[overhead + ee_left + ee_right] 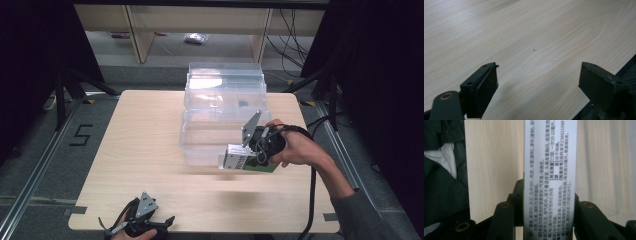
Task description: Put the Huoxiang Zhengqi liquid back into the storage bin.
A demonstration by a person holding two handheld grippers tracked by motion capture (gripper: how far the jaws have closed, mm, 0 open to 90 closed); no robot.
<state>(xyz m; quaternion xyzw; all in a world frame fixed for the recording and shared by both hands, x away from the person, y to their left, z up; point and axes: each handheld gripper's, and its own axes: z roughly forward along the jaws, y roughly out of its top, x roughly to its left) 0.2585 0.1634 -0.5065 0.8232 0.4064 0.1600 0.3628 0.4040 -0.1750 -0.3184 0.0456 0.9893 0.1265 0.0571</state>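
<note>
One camera looks down over my table point(150, 150); two ride my hands, close on its wood.

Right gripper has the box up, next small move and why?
Probably carry the box up and forward over the clear bin. The right gripper is shut on it, it hangs at the bin's near wall, above the table.

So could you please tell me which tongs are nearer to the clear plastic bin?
Right. The right tongs hold a white and green box at the bin's near side; the left tongs rest open at the table's near edge.
</note>
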